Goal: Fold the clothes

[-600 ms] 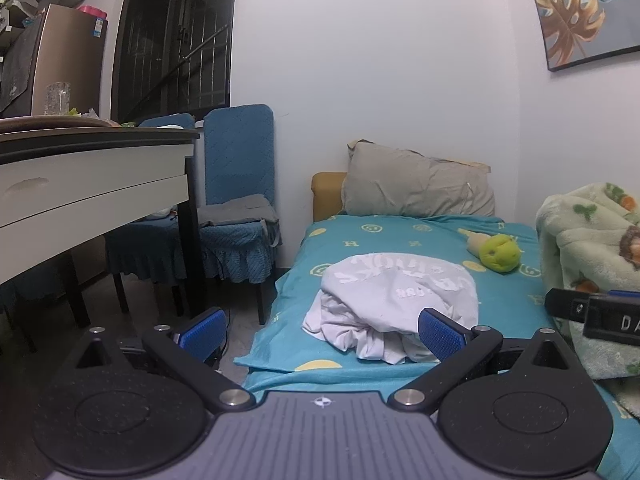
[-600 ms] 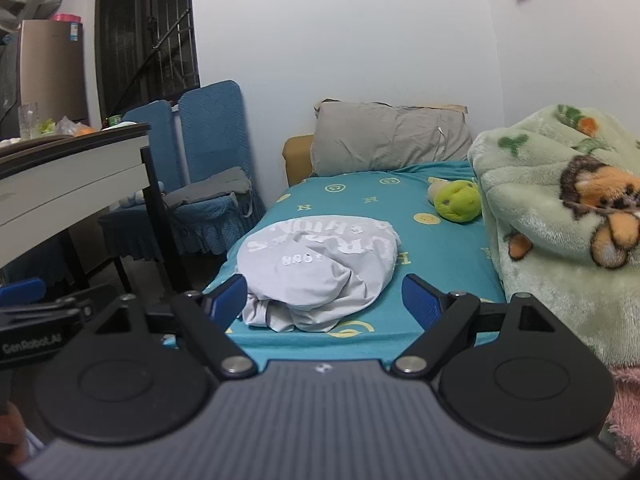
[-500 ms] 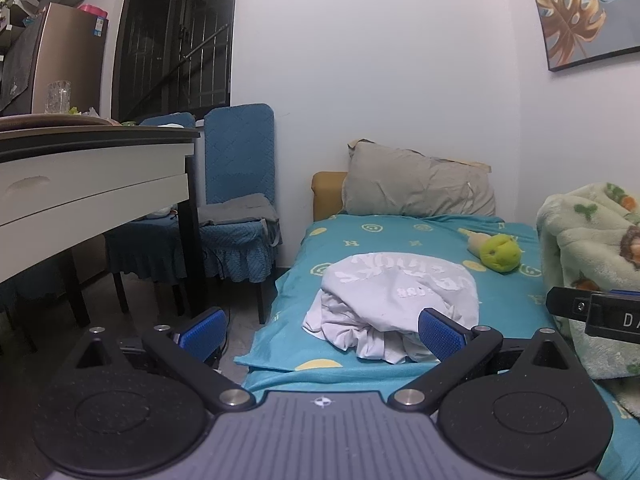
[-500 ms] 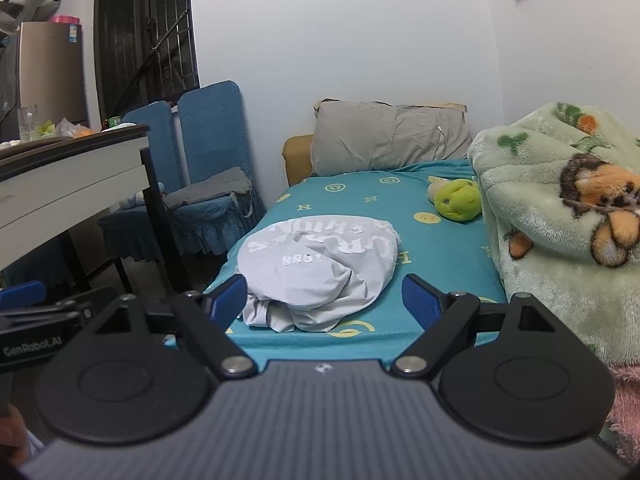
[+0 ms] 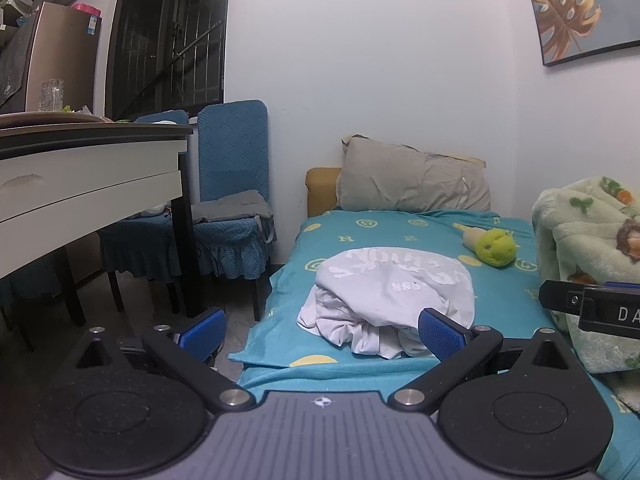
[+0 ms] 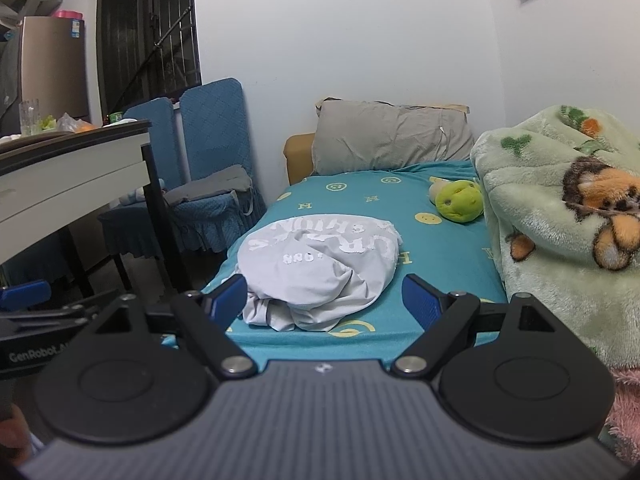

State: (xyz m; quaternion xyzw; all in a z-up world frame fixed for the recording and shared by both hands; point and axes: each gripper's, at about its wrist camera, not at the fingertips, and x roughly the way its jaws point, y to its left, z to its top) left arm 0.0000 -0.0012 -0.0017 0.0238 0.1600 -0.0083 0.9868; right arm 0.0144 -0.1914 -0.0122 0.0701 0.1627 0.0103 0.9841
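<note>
A crumpled white T-shirt (image 5: 394,292) with white lettering lies in a heap on the teal bed sheet (image 5: 360,236); it also shows in the right wrist view (image 6: 320,268). My left gripper (image 5: 320,330) is open and empty, held short of the bed's near edge with the shirt ahead and to the right. My right gripper (image 6: 326,300) is open and empty, its blue pads either side of the shirt in view but still short of it. The right gripper's finger shows at the left wrist view's right edge (image 5: 592,304).
A grey pillow (image 5: 412,180) leans at the bed's head. A green plush toy (image 5: 494,246) lies past the shirt. A bunched green fleece blanket (image 6: 560,208) fills the bed's right side. A white table (image 5: 80,184) and blue chairs (image 5: 232,200) stand left of the bed.
</note>
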